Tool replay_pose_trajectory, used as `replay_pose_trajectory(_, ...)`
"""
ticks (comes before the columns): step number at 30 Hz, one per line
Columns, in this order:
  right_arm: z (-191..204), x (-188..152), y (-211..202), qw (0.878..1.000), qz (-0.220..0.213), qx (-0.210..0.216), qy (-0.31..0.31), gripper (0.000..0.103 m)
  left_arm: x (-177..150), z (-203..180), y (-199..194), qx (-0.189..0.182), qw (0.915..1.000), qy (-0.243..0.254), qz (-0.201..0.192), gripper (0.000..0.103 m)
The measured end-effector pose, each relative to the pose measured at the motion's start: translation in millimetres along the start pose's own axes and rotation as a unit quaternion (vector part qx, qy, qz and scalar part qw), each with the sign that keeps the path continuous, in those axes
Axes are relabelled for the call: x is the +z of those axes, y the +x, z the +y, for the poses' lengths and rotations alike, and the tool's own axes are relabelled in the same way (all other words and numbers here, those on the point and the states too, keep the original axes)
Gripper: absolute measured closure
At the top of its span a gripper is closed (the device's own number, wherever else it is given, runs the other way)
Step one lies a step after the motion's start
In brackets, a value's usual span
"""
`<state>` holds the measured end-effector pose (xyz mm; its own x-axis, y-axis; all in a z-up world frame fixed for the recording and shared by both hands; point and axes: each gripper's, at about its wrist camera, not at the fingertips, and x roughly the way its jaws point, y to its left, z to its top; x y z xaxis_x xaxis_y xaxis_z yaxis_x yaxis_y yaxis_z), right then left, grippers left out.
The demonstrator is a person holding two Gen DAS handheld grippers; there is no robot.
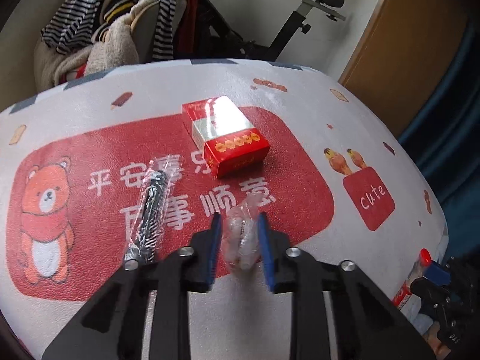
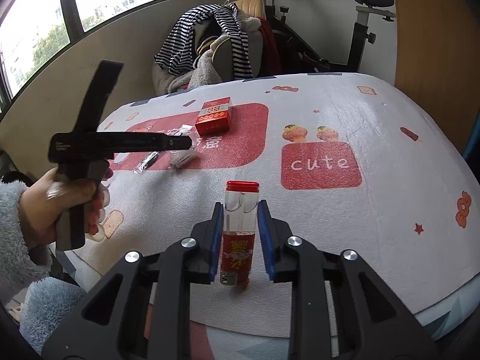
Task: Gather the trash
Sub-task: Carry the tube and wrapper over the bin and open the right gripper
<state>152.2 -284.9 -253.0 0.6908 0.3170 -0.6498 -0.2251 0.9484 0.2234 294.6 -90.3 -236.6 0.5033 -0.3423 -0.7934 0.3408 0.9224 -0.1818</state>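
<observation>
A crumpled clear plastic wrapper (image 1: pixel 240 234) lies on the table's red panel, and my left gripper (image 1: pixel 240 219) is shut on it, both blue pads against its sides. From the right wrist view that gripper (image 2: pixel 189 143) reaches down over the same wrapper (image 2: pixel 183 159). My right gripper (image 2: pixel 240 207) is shut on a lighter (image 2: pixel 241 210) with a clear body and red cap, held above the table's near edge. A red cigarette pack (image 1: pixel 228 138) sits farther back. A black item in a clear sleeve (image 1: pixel 150 210) lies left of the wrapper.
The table mat (image 1: pixel 300 270) is white with a red bear panel. Behind the table stand a chair heaped with clothes (image 2: pixel 216 48) and an exercise bike (image 2: pixel 360 30). A wooden panel (image 1: pixel 405 45) is at the right. A hand in a fluffy sleeve (image 2: pixel 60 204) holds the left gripper.
</observation>
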Motion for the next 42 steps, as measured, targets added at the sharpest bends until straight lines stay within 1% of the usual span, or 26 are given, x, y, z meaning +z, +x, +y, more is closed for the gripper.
replay_pose_trajectory(1, 0, 0, -2, 1.0, -0.002, 0.001, -0.001, 0.077, -1, -1, -3, 0.001, 1.0, 0.004, -0.002, 0.083)
replay_pose_trajectory(4, 0, -2, -5, 1.0, -0.006, -0.001, -0.002, 0.077, -9, -3, -17, -0.012, 0.9997, 0.018, -0.008, 0.084)
replay_pose_trajectory(10, 5, -2, -10, 1.0, -0.014, 0.006, -0.006, 0.077, -31, -4, -62, -0.017, 0.9983, 0.042, -0.035, 0.085)
replay_pose_trajectory(12, 7, -2, -16, 1.0, -0.023, 0.02, -0.008, 0.077, -41, -4, -76, -0.017, 0.9979, 0.045, -0.044, 0.085)
replay_pose_trajectory(15, 12, -4, -22, 0.999, -0.025, 0.023, -0.017, 0.077, -56, -3, -99, -0.025, 0.9972, 0.042, -0.056, 0.085)
replay_pose_trajectory(20, 27, -8, -37, 0.998, -0.025, 0.034, -0.043, 0.078, -88, -7, -142, -0.037, 0.9958, 0.035, -0.076, 0.085)
replay_pose_trajectory(28, 56, -30, -64, 0.994, -0.011, 0.058, -0.096, 0.078, -151, -15, -203, -0.044, 0.9937, 0.031, -0.098, 0.085)
replay_pose_trajectory(36, 86, -56, -80, 0.989, 0.011, 0.081, -0.125, 0.078, -195, -22, -237, -0.046, 0.9927, 0.033, -0.106, 0.085)
replay_pose_trajectory(42, 105, -76, -81, 0.984, 0.036, 0.094, -0.146, 0.078, -215, -24, -245, -0.053, 0.993, 0.03, -0.101, 0.085)
